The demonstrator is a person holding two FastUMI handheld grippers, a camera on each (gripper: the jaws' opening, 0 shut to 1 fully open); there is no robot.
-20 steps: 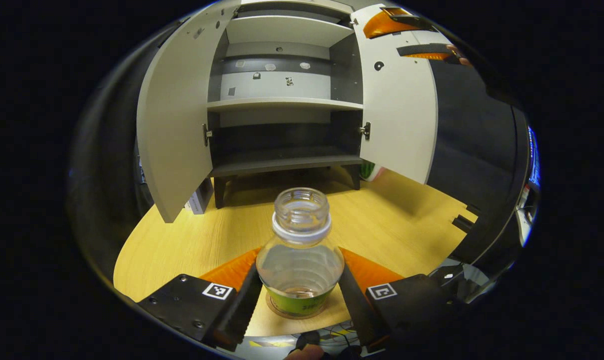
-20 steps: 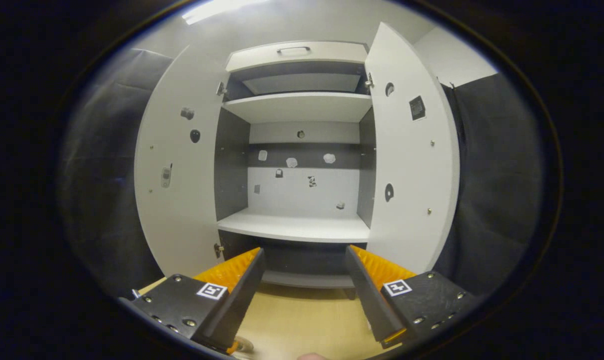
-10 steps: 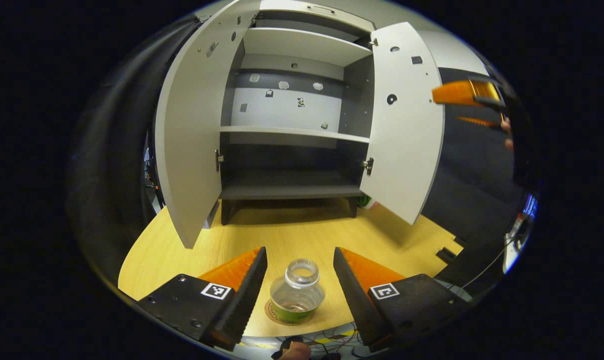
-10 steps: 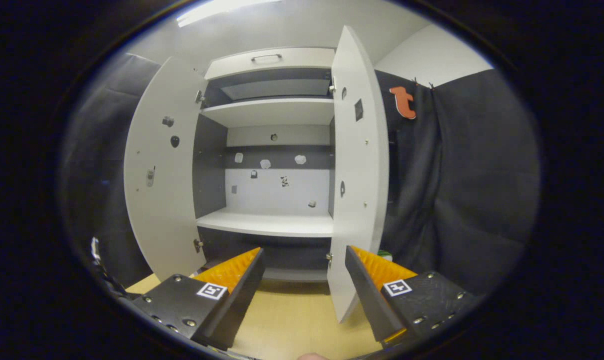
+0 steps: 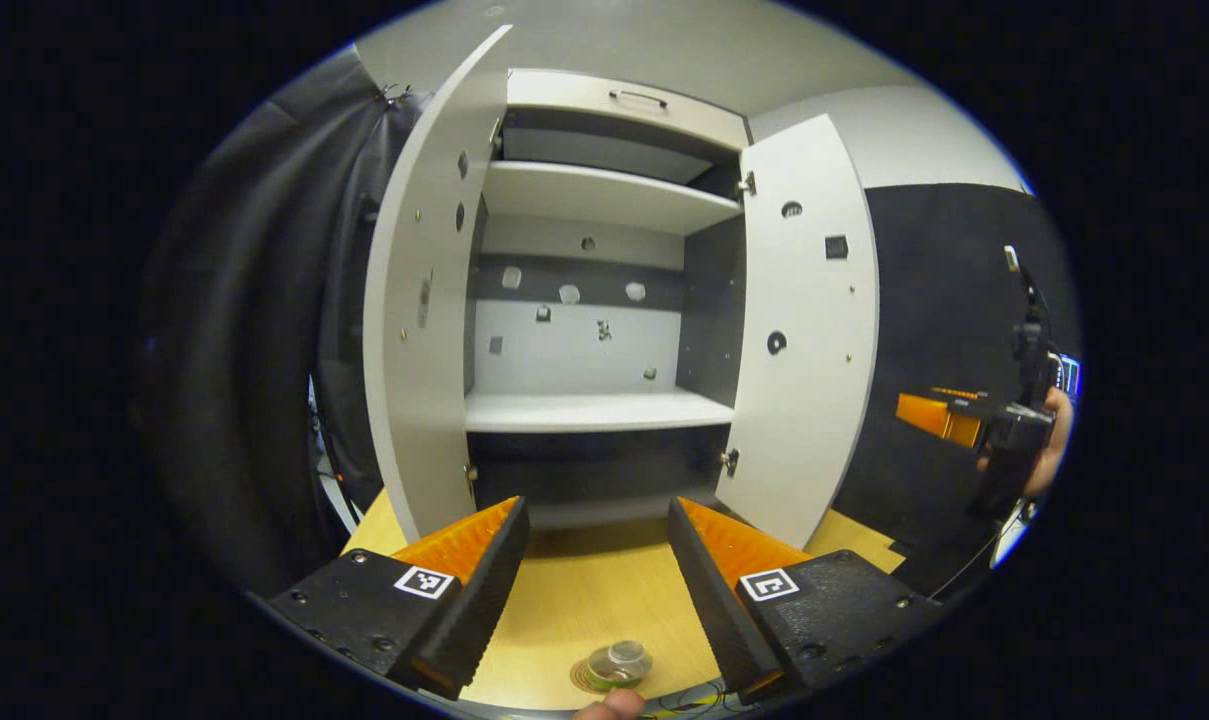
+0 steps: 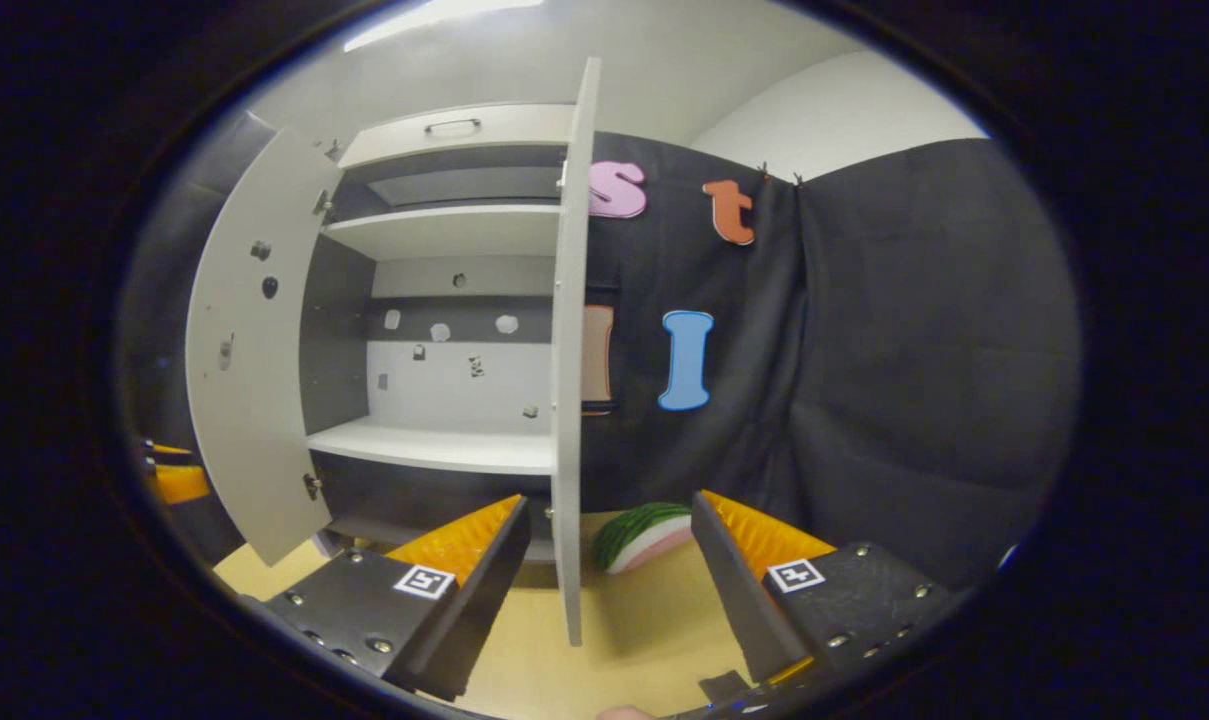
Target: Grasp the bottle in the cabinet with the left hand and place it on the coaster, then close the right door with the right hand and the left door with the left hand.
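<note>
Bottle (image 5: 615,664) sits on coaster (image 5: 586,681), bottom centre; left gripper (image 5: 596,560) spread, empty. Right gripper (image 6: 604,560) (also agape) must next swing right door (image 6: 568,400) shut.

Left gripper view: looking from in front, straight into the open cabinet (image 5: 594,330), quite near. Right gripper view: looking from farther right, edge-on at the right door (image 6: 567,400). Shared: cabinet shelves, both doors.

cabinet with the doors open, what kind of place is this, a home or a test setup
Most likely a staged recording booth, not a home: black cloth hangs as the wall behind the cabinet, which stands on a wooden tabletop, and the grippers carry square printed marker tags.
</note>
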